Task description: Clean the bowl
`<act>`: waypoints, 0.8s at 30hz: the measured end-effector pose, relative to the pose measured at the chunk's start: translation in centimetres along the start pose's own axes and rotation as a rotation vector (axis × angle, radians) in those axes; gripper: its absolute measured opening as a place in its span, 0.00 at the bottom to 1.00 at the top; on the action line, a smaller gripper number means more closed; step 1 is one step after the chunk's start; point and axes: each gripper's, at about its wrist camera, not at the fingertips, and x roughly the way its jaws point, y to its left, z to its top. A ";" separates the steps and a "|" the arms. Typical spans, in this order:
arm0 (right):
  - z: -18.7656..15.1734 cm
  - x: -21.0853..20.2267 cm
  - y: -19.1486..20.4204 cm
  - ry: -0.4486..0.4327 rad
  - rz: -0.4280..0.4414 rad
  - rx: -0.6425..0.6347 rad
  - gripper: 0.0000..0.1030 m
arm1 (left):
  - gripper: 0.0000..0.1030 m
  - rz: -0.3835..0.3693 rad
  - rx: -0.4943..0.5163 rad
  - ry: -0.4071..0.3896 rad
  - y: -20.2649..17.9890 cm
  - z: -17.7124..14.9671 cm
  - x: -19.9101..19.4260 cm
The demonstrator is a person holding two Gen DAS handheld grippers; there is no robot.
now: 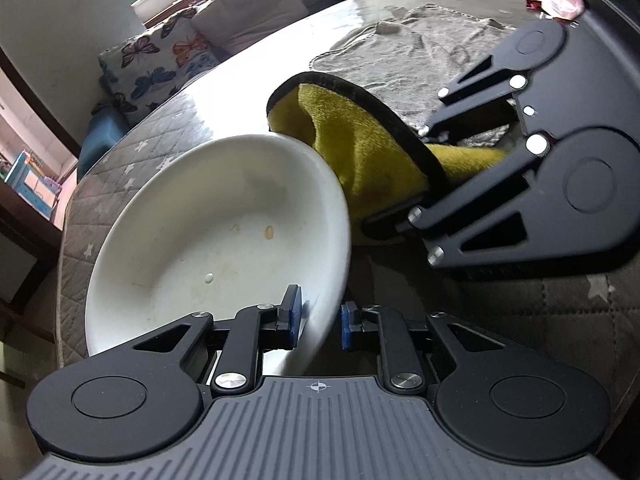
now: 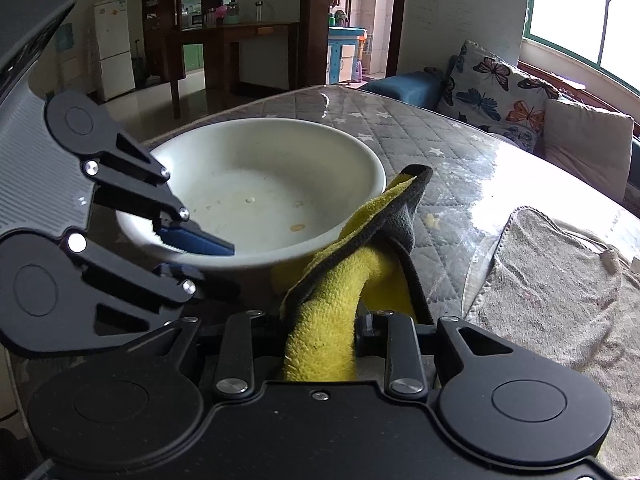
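On the quilted table [image 2: 400, 128] lies a grey towel [image 2: 560, 292] beside the tilted white bowl [image 1: 216, 240]. Left gripper [image 1: 319, 326] pinches the bowl's rim between its 2 pads; right gripper [image 2: 320, 332] clamps a yellow cloth [image 2: 324, 332] touching the bowl's side.

A: Where's the light from?
B: Daylight from the window [image 2: 576, 12], blown out white. It throws glare across the glossy surface [image 2: 504, 168] beyond the tongs.
A: Sharpness?
B: Mostly crisp; fisheye bends the edges, corners go dark.
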 end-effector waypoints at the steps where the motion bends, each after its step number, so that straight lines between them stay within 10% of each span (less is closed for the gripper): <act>1: 0.1 0.1 0.0 -0.001 -0.002 0.000 0.30 | 0.19 -0.001 0.005 -0.001 0.0 -0.1 0.0; 24: 0.4 1.2 -0.8 -0.008 -0.027 0.043 0.30 | 0.20 -0.013 -0.032 0.016 0.0 0.0 -0.4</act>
